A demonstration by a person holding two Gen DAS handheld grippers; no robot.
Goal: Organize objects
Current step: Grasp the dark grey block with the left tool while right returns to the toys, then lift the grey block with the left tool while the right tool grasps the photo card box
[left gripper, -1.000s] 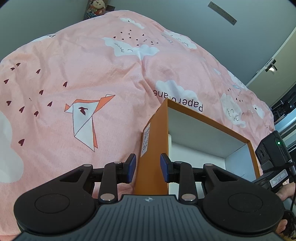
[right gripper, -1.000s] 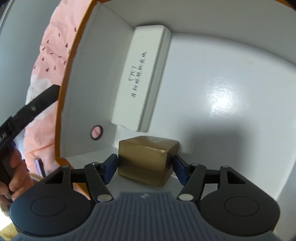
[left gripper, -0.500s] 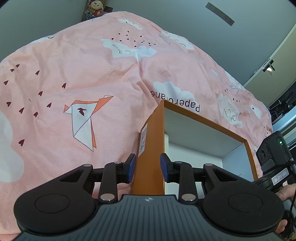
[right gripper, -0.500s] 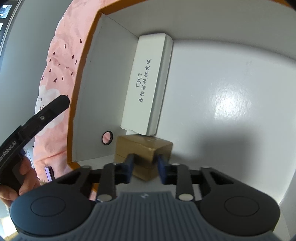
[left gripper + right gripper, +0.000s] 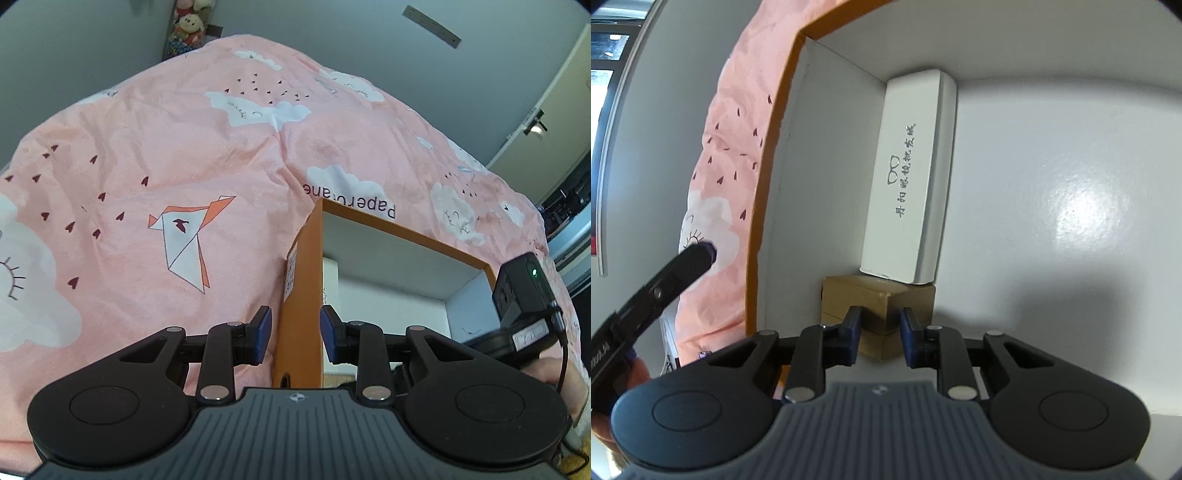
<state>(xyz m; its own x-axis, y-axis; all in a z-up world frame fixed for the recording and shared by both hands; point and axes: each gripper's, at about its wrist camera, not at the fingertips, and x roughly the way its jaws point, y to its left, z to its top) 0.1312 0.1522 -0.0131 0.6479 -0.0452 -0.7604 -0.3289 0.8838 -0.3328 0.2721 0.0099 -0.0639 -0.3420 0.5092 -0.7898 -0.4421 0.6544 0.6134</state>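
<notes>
open box [image 5: 299,280] on bedspread [image 5: 155,155], long case [image 5: 908,184] and small box [image 5: 875,299] inside along its wall

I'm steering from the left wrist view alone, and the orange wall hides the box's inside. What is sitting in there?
Observer: A gold box sits in a corner of the orange box.
Operator: Anything beside it?
Observer: A long white case with a glasses drawing lies along the wall just beyond it.
Operator: Is the right gripper holding something?
Observer: No. The right gripper is closing its jaws just short of the gold box, with nothing between them.
</notes>
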